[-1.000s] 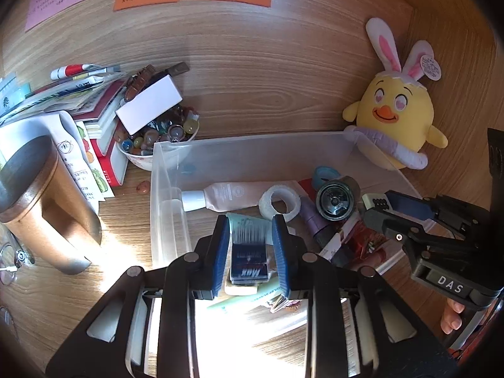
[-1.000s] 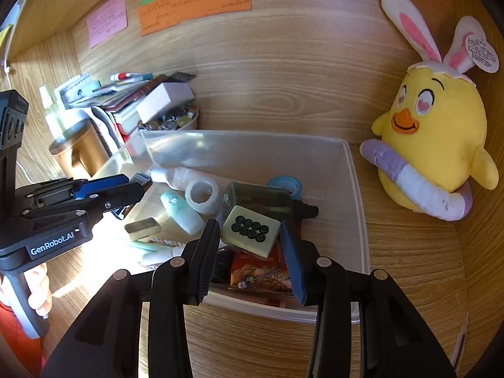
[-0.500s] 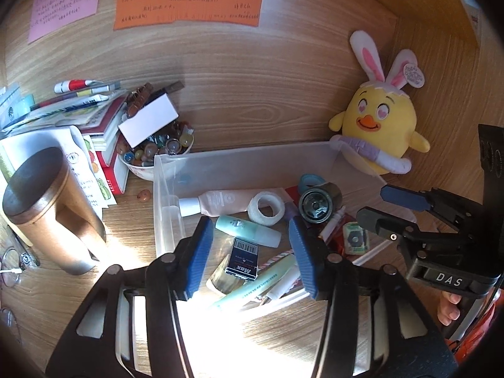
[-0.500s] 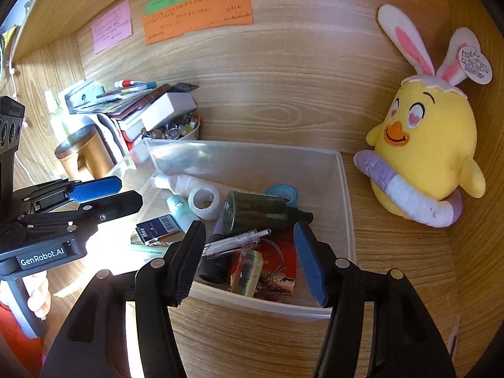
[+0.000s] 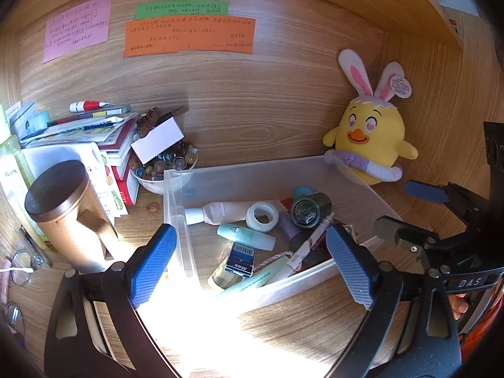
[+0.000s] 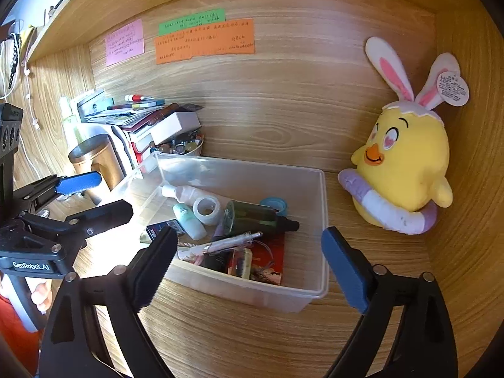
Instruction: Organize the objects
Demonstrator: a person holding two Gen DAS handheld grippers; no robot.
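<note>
Where sunlight washes out the near tabletop (image 5: 220,324), the near-left wall of the clear bin (image 5: 315,278) and items beside it are hard to make out. Near the bin's front wall, a red packet (image 6: 267,256) is partly covered by a pen (image 6: 226,242). Both tools are released, jaws spread wide and gripping nothing: the left tool (image 5: 249,264) hovers near the bin's near-left corner, the right tool (image 6: 245,267) near its front wall. A dark box (image 5: 241,258) lies inside the bin, between the left tool's fingers in view.
</note>
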